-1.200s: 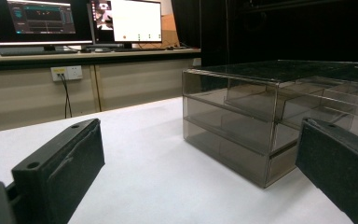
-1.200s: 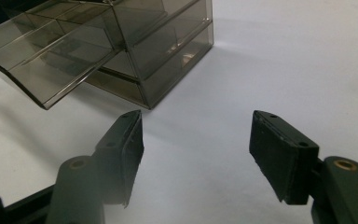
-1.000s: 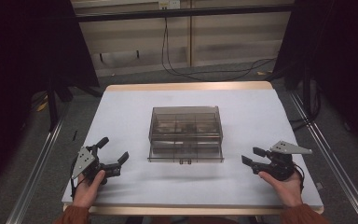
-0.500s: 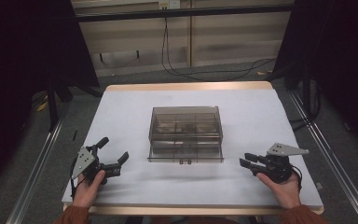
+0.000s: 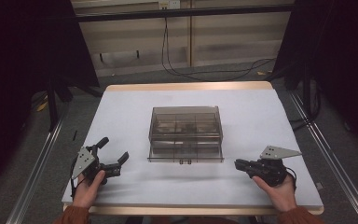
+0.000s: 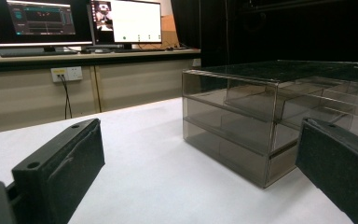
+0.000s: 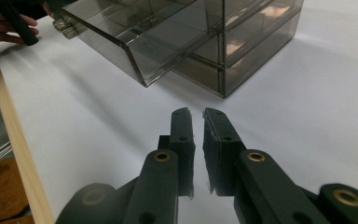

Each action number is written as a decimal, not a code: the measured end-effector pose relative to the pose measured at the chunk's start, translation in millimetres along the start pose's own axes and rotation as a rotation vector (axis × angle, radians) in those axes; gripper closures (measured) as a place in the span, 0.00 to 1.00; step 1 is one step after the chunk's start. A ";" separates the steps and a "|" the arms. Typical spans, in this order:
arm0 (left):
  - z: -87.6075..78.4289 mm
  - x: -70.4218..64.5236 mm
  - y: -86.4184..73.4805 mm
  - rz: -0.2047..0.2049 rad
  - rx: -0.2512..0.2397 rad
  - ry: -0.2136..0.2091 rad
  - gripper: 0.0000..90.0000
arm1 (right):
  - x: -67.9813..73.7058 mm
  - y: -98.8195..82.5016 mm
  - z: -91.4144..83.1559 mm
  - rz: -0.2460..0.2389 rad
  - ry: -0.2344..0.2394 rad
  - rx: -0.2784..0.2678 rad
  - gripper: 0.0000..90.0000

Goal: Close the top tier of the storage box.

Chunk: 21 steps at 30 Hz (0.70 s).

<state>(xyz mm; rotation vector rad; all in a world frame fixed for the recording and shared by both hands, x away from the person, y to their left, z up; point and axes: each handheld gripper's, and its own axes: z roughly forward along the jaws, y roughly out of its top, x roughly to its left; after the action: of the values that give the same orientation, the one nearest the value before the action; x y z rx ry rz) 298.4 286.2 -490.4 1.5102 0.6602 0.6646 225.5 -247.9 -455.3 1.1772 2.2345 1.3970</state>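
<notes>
Both hand-held grippers empty: left hand-held gripper (image 5: 111, 161) spread wide, right hand-held gripper (image 5: 243, 165) nearly clenched. I judge drawer box (image 5: 185, 132) untouched, all work left.

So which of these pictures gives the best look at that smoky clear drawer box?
The high view: the whole drawer box sits mid-table between both grippers. The left gripper view shows one corner and its stacked tiers from the side. The right gripper view shows its bottom drawer standing slightly out.

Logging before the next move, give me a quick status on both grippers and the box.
Left gripper open, empty. Right gripper nearly shut, empty. Smoky clear plastic drawer box mid-table between them, untouched. Nothing in the way.
</notes>
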 end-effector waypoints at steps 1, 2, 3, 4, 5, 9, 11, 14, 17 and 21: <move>0.0 0.0 0.0 -0.001 0.000 0.000 0.01 | 0.8 0.2 0.4 -0.006 0.005 0.001 0.95; 0.1 0.4 0.1 0.005 -0.001 0.001 0.01 | 2.1 0.4 0.7 -0.007 0.006 0.003 0.96; -0.1 0.9 0.2 0.009 0.001 0.002 0.01 | 3.2 0.7 1.1 -0.009 0.012 0.007 0.97; -0.1 0.9 0.2 0.009 0.001 0.002 0.01 | 4.3 0.9 1.9 -0.014 0.018 0.009 0.99; -0.2 0.7 0.1 0.007 0.001 0.005 0.01 | 4.3 0.9 1.9 -0.014 0.018 0.009 0.99; -0.2 0.8 0.1 0.007 0.002 0.005 0.01 | 11.1 2.8 5.7 -0.038 0.046 0.021 1.00; -0.2 0.4 0.0 0.002 0.002 0.002 0.01 | 13.3 3.6 8.2 -0.044 0.059 0.024 1.00; -0.1 0.4 0.0 0.000 0.001 0.003 0.01 | 17.9 4.7 12.9 -0.052 0.077 0.034 1.00; -0.1 0.4 0.0 0.000 0.001 0.003 0.01 | 23.0 6.5 18.5 -0.063 0.097 0.040 1.00; -0.1 0.7 0.1 0.005 0.000 0.006 0.01 | 26.6 7.2 22.5 -0.066 0.112 0.046 1.00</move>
<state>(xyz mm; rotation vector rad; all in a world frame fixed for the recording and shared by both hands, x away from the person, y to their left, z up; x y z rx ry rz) 298.8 286.8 -490.4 1.5110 0.6612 0.6726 225.2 -212.3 -455.4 1.0532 2.3706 1.4262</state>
